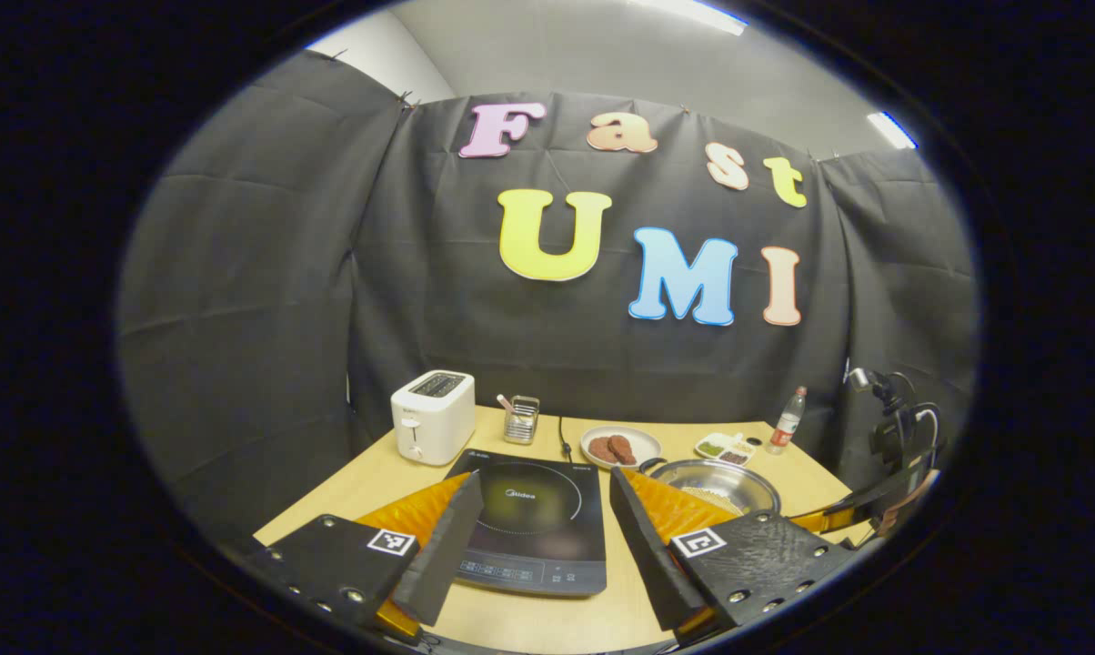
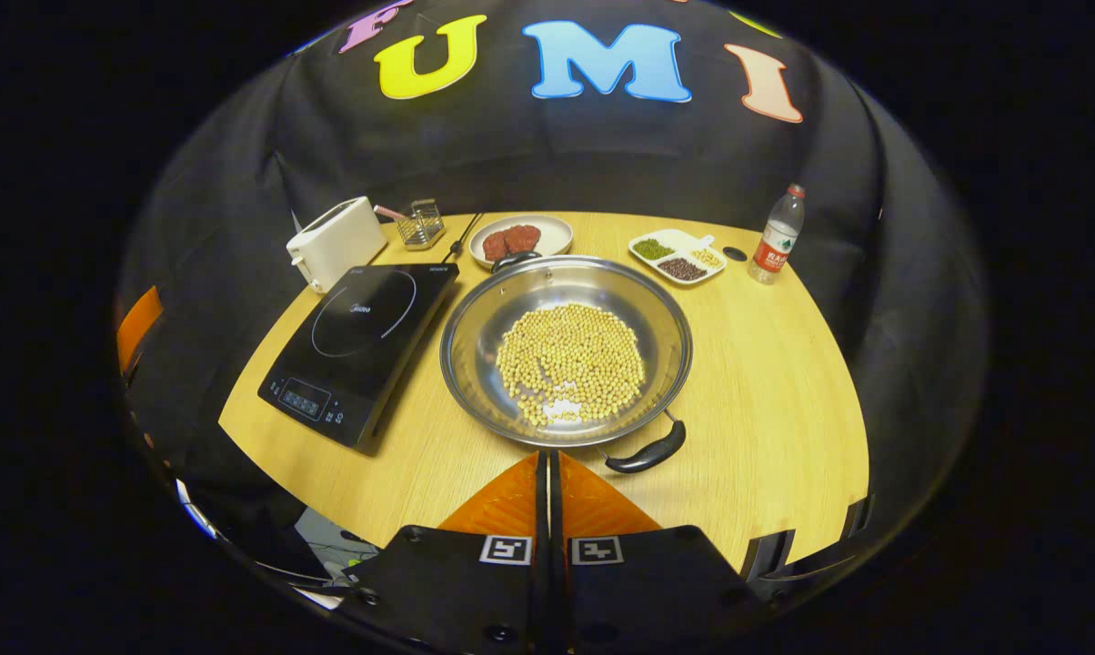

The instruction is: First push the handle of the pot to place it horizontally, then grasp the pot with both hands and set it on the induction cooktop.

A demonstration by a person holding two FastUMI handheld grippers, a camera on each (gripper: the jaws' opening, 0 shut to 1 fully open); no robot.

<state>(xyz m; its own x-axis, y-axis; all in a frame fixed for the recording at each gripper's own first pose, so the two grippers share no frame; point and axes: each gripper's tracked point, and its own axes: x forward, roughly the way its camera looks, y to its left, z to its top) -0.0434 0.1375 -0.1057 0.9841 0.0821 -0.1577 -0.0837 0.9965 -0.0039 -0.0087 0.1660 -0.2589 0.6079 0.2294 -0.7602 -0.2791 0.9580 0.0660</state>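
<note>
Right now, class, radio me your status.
Left hand-held gripper open, right hand-held gripper shut, empty. Pot beside induction cooktop. Nothing between.

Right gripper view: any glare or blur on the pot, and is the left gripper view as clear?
Right gripper view: sharp, soft glare on the pot wall, table edge bowed by fisheye. Left gripper view: sharp, ceiling lights blown out, pot partly hidden behind its finger.

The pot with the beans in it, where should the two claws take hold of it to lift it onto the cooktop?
Probably by its two black handles, one claw each. The pot is wide, shallow and smooth-rimmed, so the handles look like the only gripable parts. The near handle sits at the table's front edge, reachable from the near side; the far handle is by the plate, so come from above there.
</note>
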